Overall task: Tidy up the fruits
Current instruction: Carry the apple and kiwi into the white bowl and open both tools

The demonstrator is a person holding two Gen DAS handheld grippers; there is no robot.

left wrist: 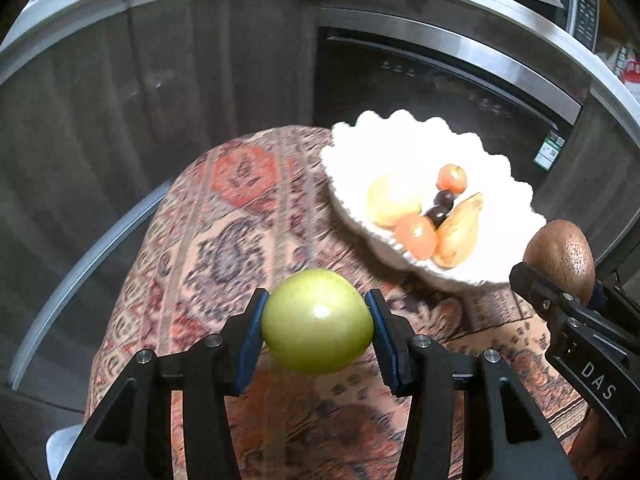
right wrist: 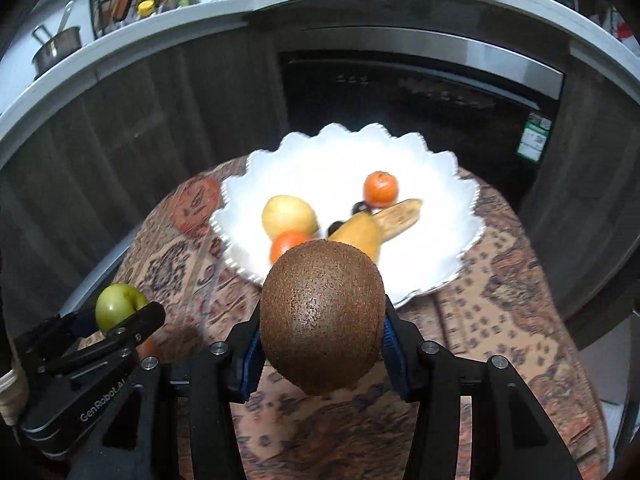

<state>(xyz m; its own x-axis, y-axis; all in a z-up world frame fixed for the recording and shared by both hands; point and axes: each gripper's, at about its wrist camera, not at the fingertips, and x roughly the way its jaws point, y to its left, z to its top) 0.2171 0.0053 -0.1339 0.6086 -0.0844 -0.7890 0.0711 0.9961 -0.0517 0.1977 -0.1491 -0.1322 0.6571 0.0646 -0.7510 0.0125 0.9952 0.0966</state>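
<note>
My left gripper (left wrist: 318, 324) is shut on a green apple (left wrist: 317, 321) and holds it above the patterned table. My right gripper (right wrist: 320, 332) is shut on a brown kiwi (right wrist: 321, 314) near the front rim of the white scalloped bowl (right wrist: 440, 216). The bowl holds a yellow fruit (right wrist: 289, 216), two oranges (right wrist: 380, 189), a pear (right wrist: 360, 232), a banana piece (right wrist: 400, 214) and dark grapes (right wrist: 359, 208). The apple shows at the left of the right wrist view (right wrist: 116, 304). The kiwi shows at the right of the left wrist view (left wrist: 562, 258), beside the bowl (left wrist: 360, 148).
The small round table wears a red and beige patterned cloth (left wrist: 224, 220). Behind it stand dark cabinet fronts (right wrist: 140, 120) and a black oven door (right wrist: 400, 92). A grey counter (right wrist: 120, 40) above carries a pot, jars and bottles.
</note>
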